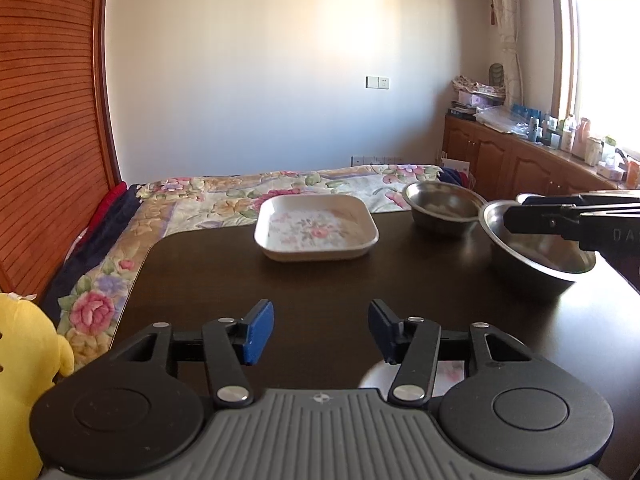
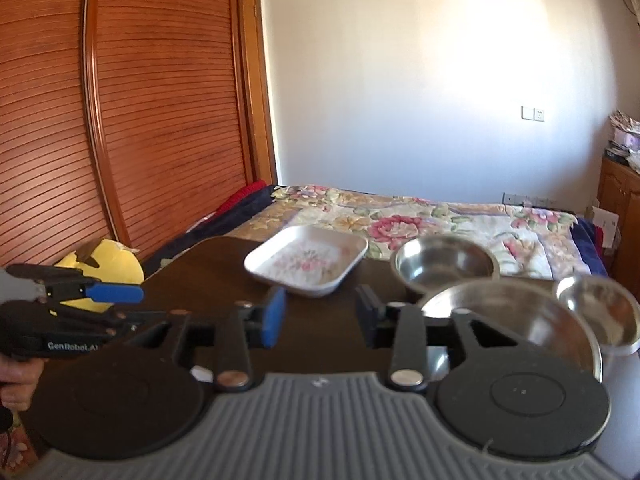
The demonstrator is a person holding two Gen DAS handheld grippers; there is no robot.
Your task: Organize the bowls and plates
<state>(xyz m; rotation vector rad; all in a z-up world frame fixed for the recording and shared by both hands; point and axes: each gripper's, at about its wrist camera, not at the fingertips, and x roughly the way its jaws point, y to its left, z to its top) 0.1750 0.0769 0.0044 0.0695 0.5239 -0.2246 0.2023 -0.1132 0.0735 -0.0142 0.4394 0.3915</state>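
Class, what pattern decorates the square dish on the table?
Pink flowers with green leaves on the white square dish; clearest in the left wrist view.

Square dish [image 1: 316,226] left of bowls [image 1: 442,206], on table [image 1: 304,292].

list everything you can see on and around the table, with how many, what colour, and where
Square dish: one, white with flowers, far middle of the table.
Metal bowls: three, silver, far right, close together.
Second dish: one, white, near edge, mostly hidden by the left tongs.
Table: one, dark brown.
Bedspread: one, floral, behind the table.
Plush toy: one, yellow, left of the table.
Left tongs: open, empty.
Right tongs: open, empty.
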